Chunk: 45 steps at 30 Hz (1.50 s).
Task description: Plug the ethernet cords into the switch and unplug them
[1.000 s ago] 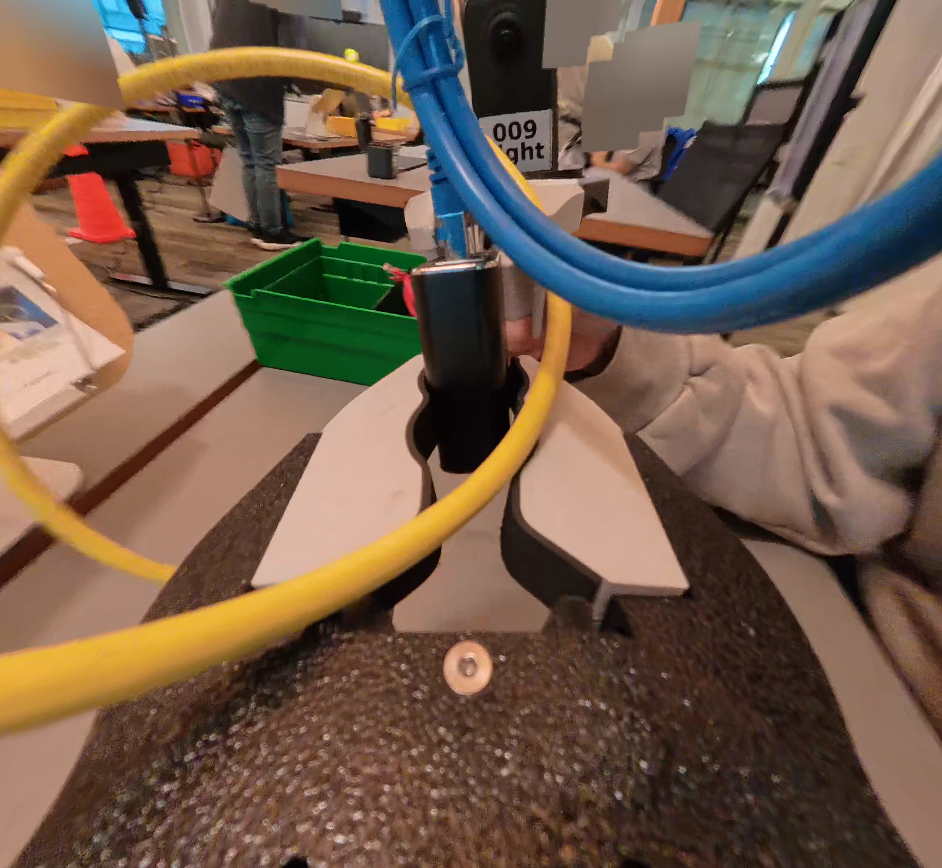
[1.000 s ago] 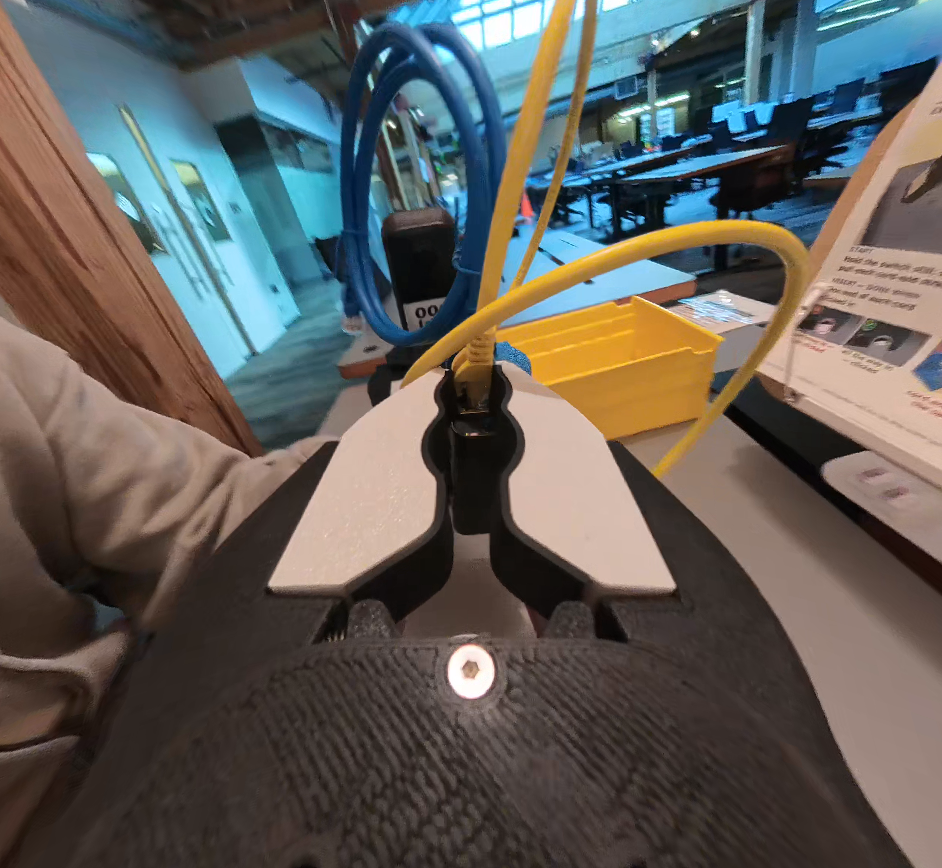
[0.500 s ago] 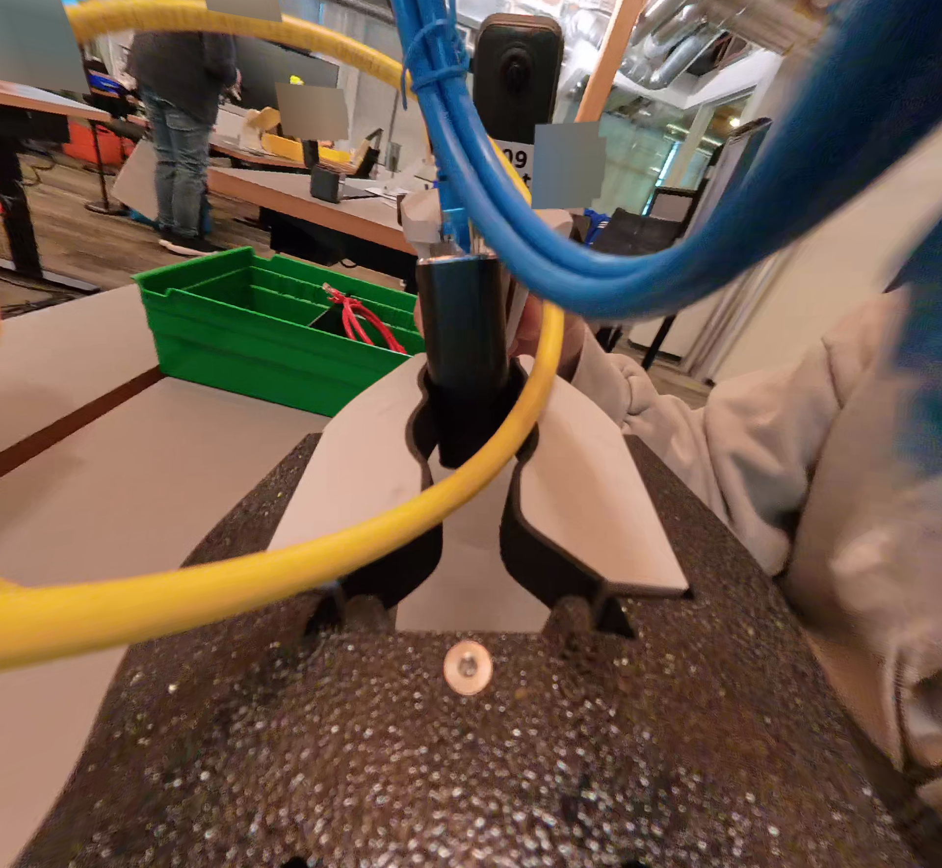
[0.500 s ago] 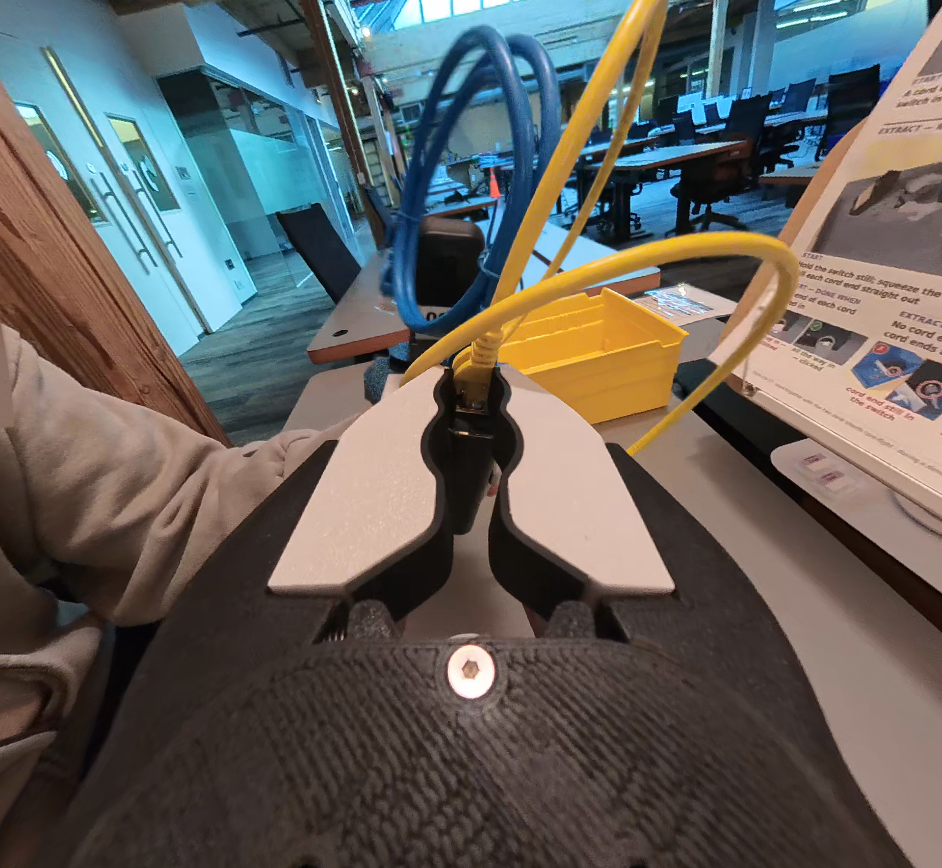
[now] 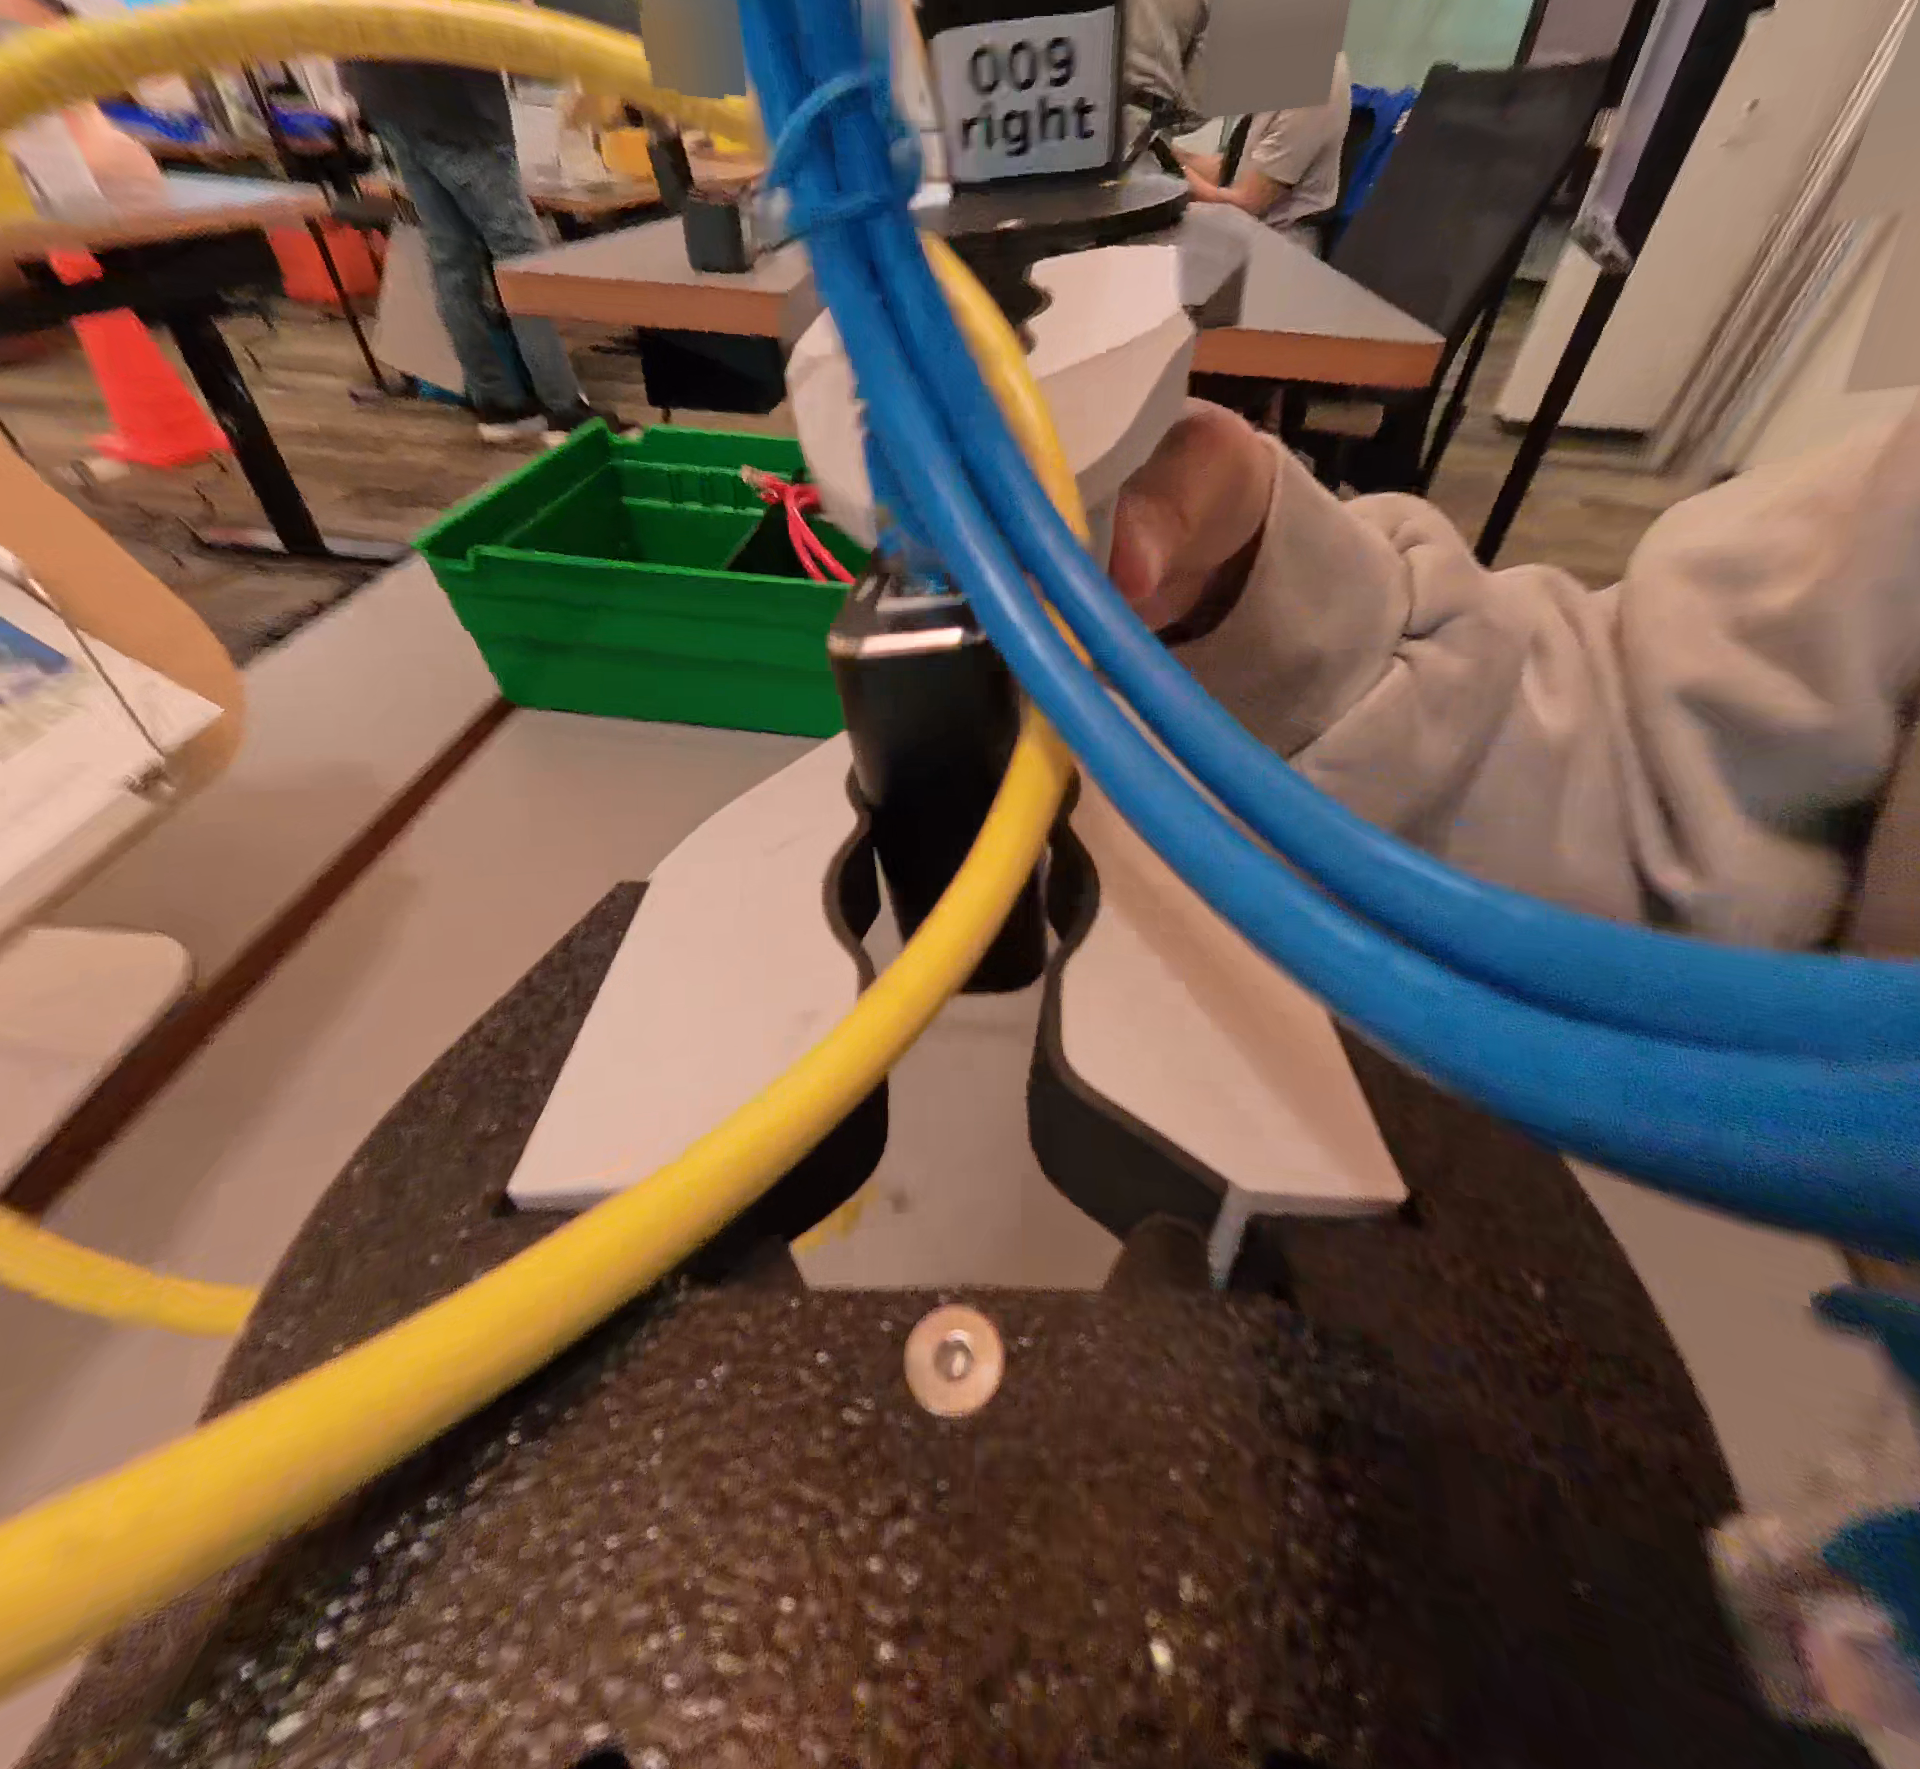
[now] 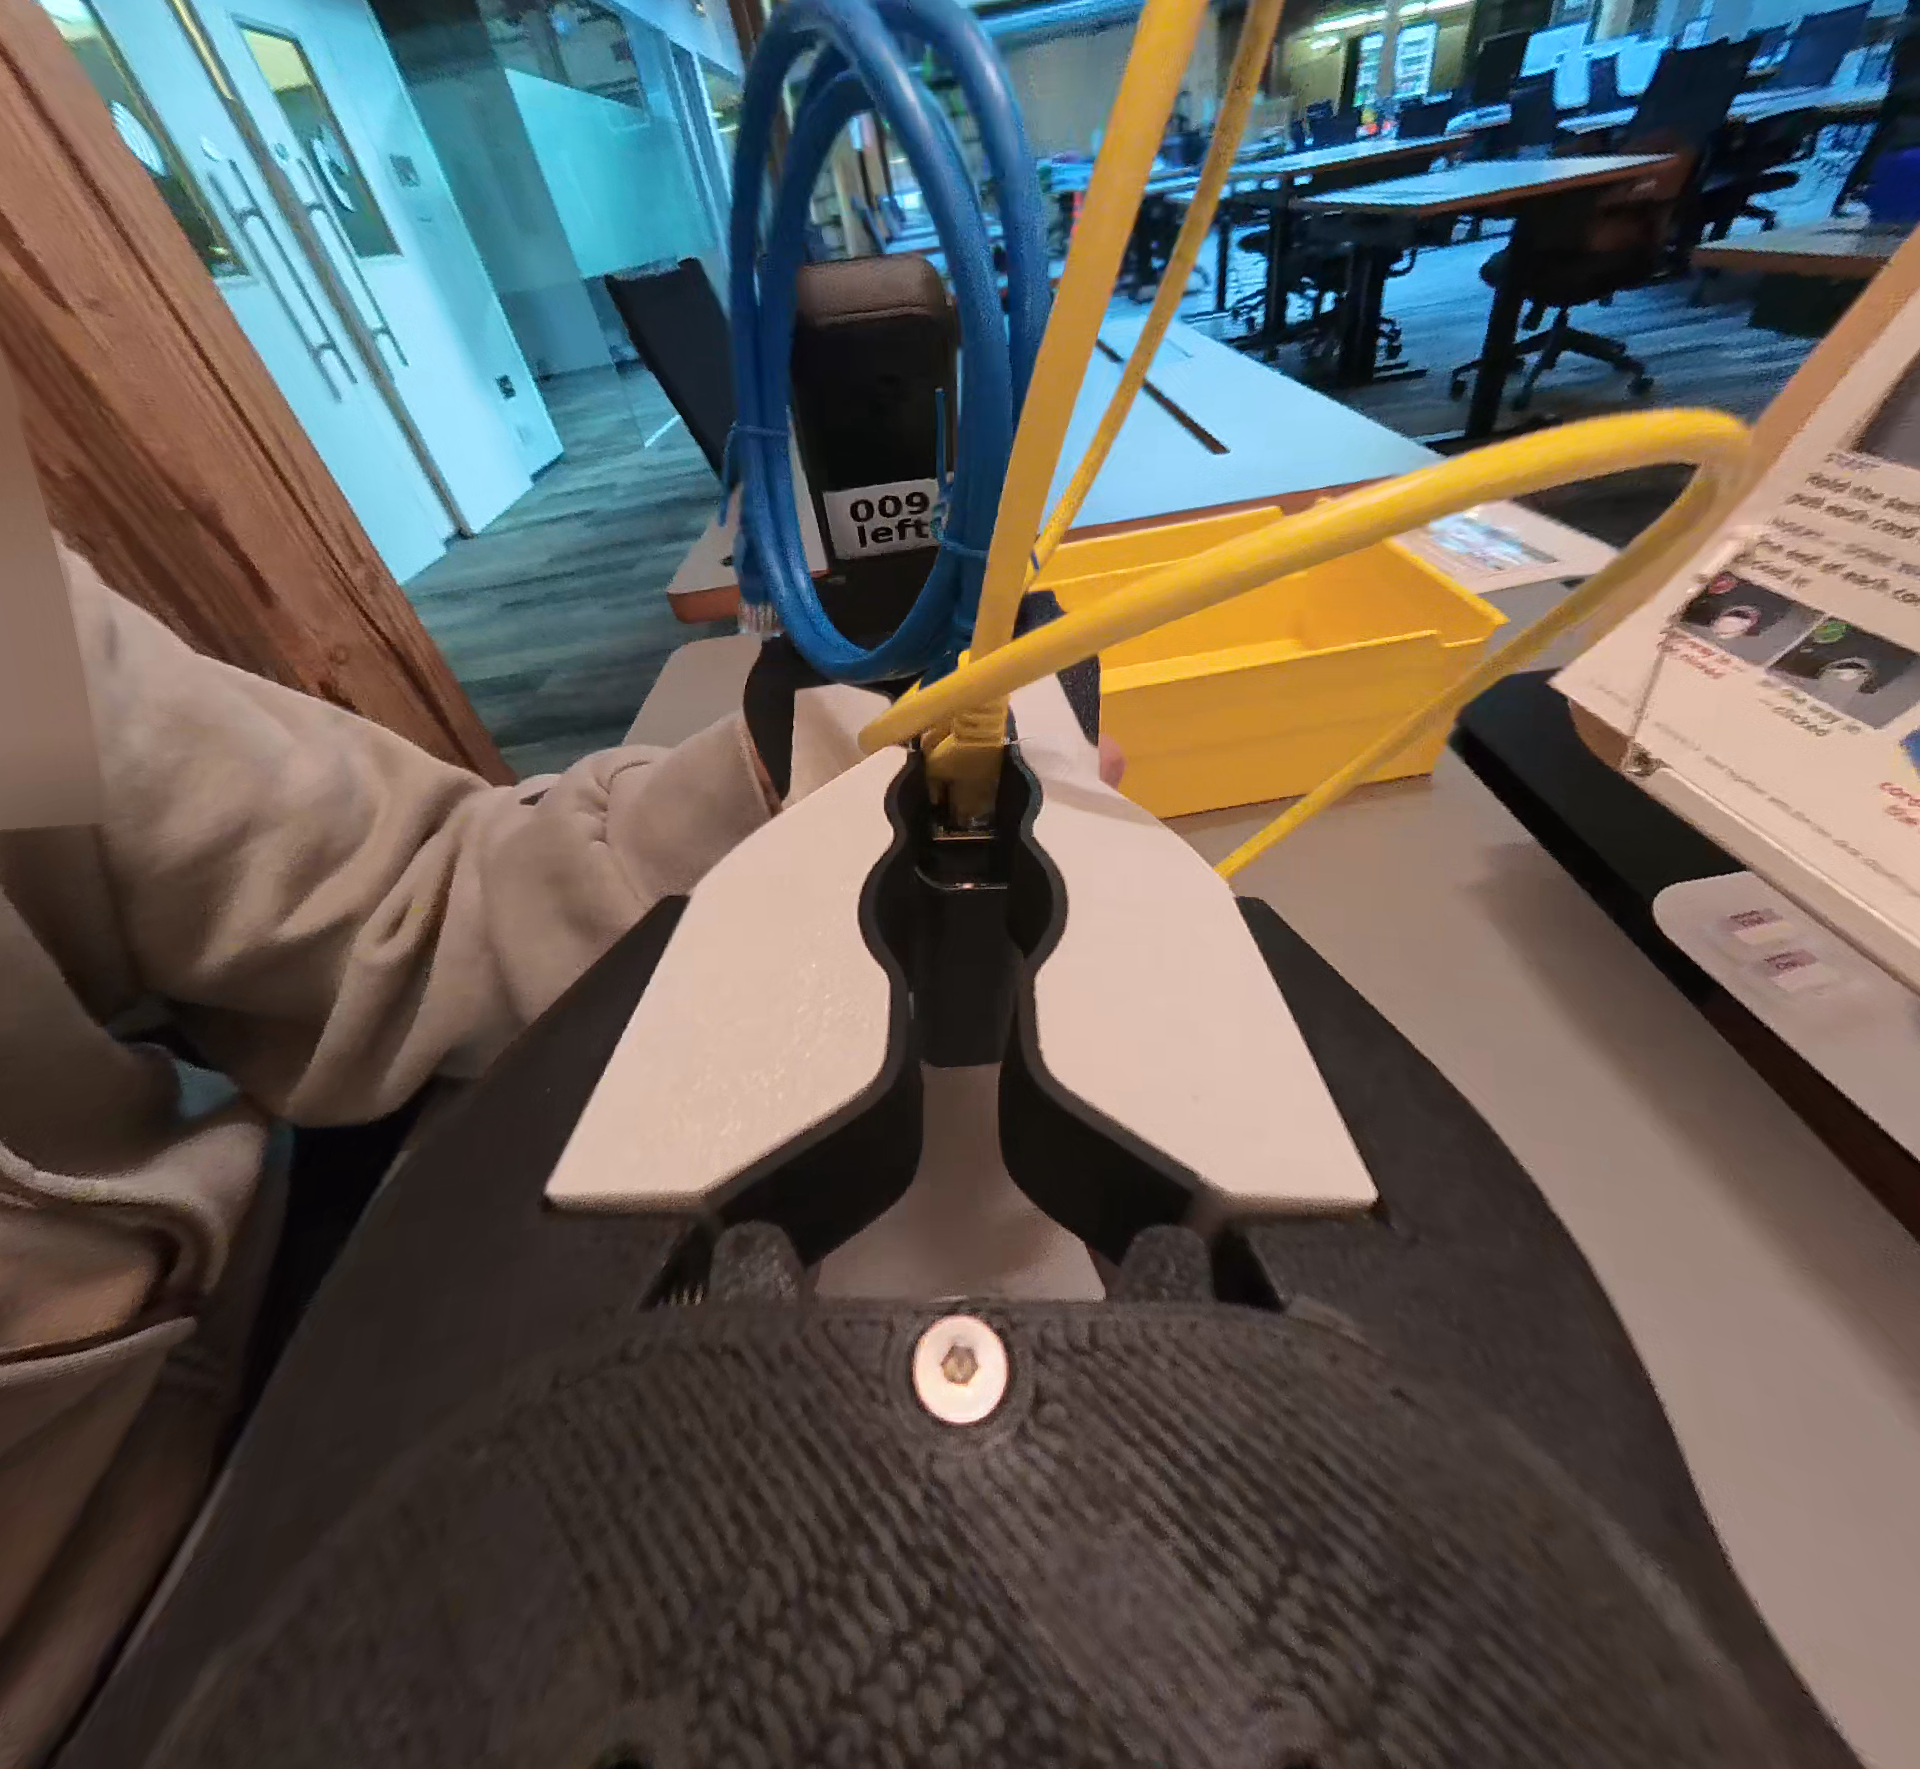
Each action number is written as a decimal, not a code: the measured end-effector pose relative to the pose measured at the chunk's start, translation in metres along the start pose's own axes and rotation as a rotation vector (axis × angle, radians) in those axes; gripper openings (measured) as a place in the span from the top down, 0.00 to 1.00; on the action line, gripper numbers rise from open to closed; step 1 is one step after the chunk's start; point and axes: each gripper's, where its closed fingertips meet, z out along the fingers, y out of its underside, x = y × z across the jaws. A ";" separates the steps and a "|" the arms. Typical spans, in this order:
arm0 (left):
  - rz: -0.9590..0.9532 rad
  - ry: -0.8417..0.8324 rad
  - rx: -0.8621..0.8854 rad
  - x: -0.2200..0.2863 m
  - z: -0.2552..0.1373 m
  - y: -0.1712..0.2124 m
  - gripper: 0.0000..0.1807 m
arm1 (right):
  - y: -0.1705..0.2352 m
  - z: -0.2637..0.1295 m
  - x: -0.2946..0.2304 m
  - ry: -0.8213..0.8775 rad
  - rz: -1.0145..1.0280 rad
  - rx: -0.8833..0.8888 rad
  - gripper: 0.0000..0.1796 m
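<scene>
A small black switch (image 5: 925,732) is held in the air between both grippers, one at each end. My left gripper (image 5: 961,815) is shut on its near end. My right gripper (image 6: 966,815) is shut on the switch (image 6: 961,971) from the other side. A yellow cord (image 6: 1351,524) has its plug (image 6: 971,753) seated in the switch and loops widely; it crosses the left fingers (image 5: 727,1148). A coiled blue cord (image 5: 1247,836) runs to the switch top (image 5: 904,576). The coil (image 6: 769,348) hangs by the left gripper's body.
A green bin (image 5: 623,618) with a red cord (image 5: 800,524) sits on the grey table (image 5: 416,836). A yellow bin (image 6: 1268,680) stands beyond the right gripper. An instruction sheet (image 6: 1818,597) leans at the right. A sleeve (image 6: 364,836) and wooden post (image 6: 156,472) are left.
Both grippers stay shut on the switch. The pair tilted up and came back down, and the blue coil and yellow loop swung with it.
</scene>
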 end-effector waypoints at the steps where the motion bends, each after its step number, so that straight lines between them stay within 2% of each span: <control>1: 0.040 -0.014 0.017 0.001 0.000 -0.003 0.83 | 0.000 0.002 -0.002 -0.018 0.018 0.005 0.92; 4: 0.009 -0.001 0.081 0.007 0.010 -0.013 0.82 | 0.007 0.014 -0.009 -0.059 0.015 -0.027 0.92; 7: -0.028 0.014 0.130 0.005 0.013 -0.017 0.85 | 0.002 0.012 -0.006 -0.024 -0.003 -0.007 0.93; 14: -0.090 0.002 0.055 0.002 0.014 -0.011 0.86 | 0.002 0.006 -0.002 -0.012 -0.005 -0.004 0.92; 21: -0.162 -0.003 0.043 -0.002 0.009 -0.012 0.84 | -0.002 0.010 0.002 0.082 -0.095 -0.006 0.92; 23: -0.218 0.056 0.066 0.000 0.007 -0.009 0.83 | 0.003 0.013 0.004 0.166 -0.184 -0.087 0.92; 24: -0.229 0.093 0.089 0.002 0.007 -0.009 0.85 | 0.003 0.014 0.003 0.177 -0.194 -0.098 0.92; 26: -0.199 0.105 0.095 0.005 0.007 -0.011 0.85 | 0.001 0.012 -0.001 0.102 -0.092 -0.053 0.93; 30: -0.114 0.023 0.052 0.001 0.002 -0.011 0.85 | -0.002 0.011 0.000 -0.041 0.127 0.087 0.93; 32: -0.184 0.040 0.054 -0.003 0.002 -0.005 0.86 | 0.005 0.014 0.008 0.037 0.055 0.019 0.93; 37: -0.273 0.151 0.104 0.003 0.009 -0.003 0.86 | 0.009 0.010 0.009 0.105 -0.050 -0.072 0.93; 40: -0.240 0.132 0.081 0.002 0.011 0.000 0.86 | 0.012 0.007 0.008 0.105 -0.056 -0.103 0.93; 44: -0.219 0.099 0.105 0.000 0.006 -0.009 0.85 | 0.003 0.011 0.005 0.036 0.030 0.005 0.92; 45: -0.230 0.109 0.119 0.001 0.004 -0.012 0.88 | 0.000 0.012 0.004 0.022 0.034 0.033 0.93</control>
